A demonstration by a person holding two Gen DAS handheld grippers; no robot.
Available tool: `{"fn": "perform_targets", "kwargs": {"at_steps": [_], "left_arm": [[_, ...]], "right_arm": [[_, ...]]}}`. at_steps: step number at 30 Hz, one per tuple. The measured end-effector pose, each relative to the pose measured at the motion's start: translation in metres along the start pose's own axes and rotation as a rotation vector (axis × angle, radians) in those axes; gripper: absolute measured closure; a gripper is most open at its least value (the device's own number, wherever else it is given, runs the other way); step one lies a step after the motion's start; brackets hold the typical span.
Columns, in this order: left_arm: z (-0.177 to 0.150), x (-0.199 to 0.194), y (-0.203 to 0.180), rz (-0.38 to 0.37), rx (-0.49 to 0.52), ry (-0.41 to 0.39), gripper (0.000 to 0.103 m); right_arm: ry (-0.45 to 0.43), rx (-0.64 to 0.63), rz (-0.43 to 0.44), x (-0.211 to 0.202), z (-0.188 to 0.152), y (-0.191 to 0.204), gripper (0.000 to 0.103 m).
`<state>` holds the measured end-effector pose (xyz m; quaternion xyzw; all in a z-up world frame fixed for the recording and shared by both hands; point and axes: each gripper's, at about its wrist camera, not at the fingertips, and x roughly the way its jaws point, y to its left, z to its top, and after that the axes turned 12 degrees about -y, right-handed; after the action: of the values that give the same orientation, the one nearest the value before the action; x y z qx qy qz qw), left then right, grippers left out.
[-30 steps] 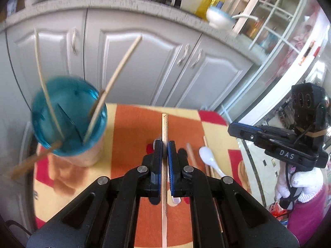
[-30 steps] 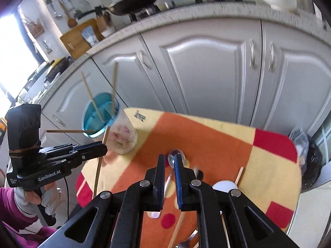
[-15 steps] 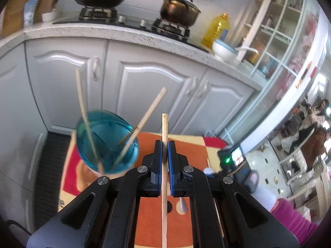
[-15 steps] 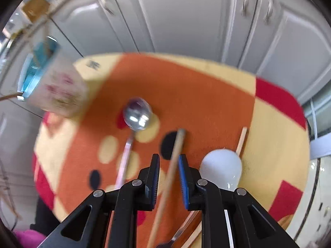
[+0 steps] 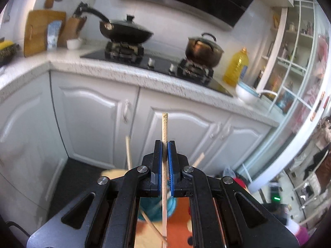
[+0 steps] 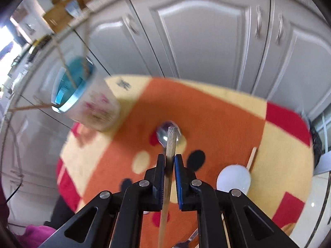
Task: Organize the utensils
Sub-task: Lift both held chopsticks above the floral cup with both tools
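Observation:
My left gripper [image 5: 165, 144] is shut on a thin wooden chopstick [image 5: 164, 128] and holds it upright, tilted up toward the cabinets, right above the blue-rimmed cup [image 5: 153, 208], which is mostly hidden behind the fingers. Two more chopsticks [image 5: 128, 153] stick out of that cup. My right gripper [image 6: 170, 157] is shut on a thicker wooden stick [image 6: 170, 142], held above the cloth over a metal spoon [image 6: 163, 133]. The cup [image 6: 82, 101] stands at the left of the table in the right wrist view. A white spoon [image 6: 233, 178] and another chopstick [image 6: 251, 158] lie at the right.
The small round table carries an orange, yellow and red cloth [image 6: 217, 111]. White kitchen cabinets [image 6: 202, 33] stand close behind it. The counter above holds a wok [image 5: 126, 33], a pot [image 5: 203, 49] and an oil bottle [image 5: 235, 66].
My left gripper has tilted up and come over the cup with its chopstick. My right gripper has dropped to the table, closed on the wooden stick and lifted it.

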<state>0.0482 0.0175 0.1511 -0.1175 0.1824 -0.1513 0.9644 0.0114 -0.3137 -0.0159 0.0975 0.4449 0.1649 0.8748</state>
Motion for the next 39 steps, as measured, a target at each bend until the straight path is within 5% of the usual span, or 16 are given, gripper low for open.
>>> {"fn": "perform_targets", "kwargs": {"at_steps": [11,16,18,21,25,28,32,39], "left_arm": [[0.042,0.009,0.014,0.025,-0.002,-0.068,0.099],[0.034,0.008,0.014,0.023,0.019,-0.054,0.099],[0.029,0.010,0.017,0.026,0.014,-0.041,0.099],[0.023,0.017,0.023,0.038,0.003,-0.022,0.099],[0.023,0.023,0.027,0.049,-0.008,-0.017,0.099],[0.030,0.022,0.027,0.053,-0.010,-0.031,0.099],[0.039,0.018,0.028,0.060,0.004,-0.073,0.099],[0.031,0.022,0.027,0.080,0.028,-0.097,0.099]], "right_arm": [[-0.217,-0.096,0.118,-0.078,0.068,0.053,0.095],[-0.135,-0.102,0.060,-0.041,0.059,0.055,0.092],[-0.063,-0.098,-0.004,-0.017,0.042,0.040,0.074],[0.085,-0.066,-0.073,0.029,0.007,0.015,0.074],[0.171,-0.050,-0.132,0.070,-0.019,-0.003,0.079],[0.177,-0.008,-0.150,0.091,-0.024,-0.017,0.094],[0.163,-0.025,-0.111,0.082,-0.015,-0.012,0.096],[-0.011,-0.029,0.027,-0.008,0.020,0.015,0.096]]}}
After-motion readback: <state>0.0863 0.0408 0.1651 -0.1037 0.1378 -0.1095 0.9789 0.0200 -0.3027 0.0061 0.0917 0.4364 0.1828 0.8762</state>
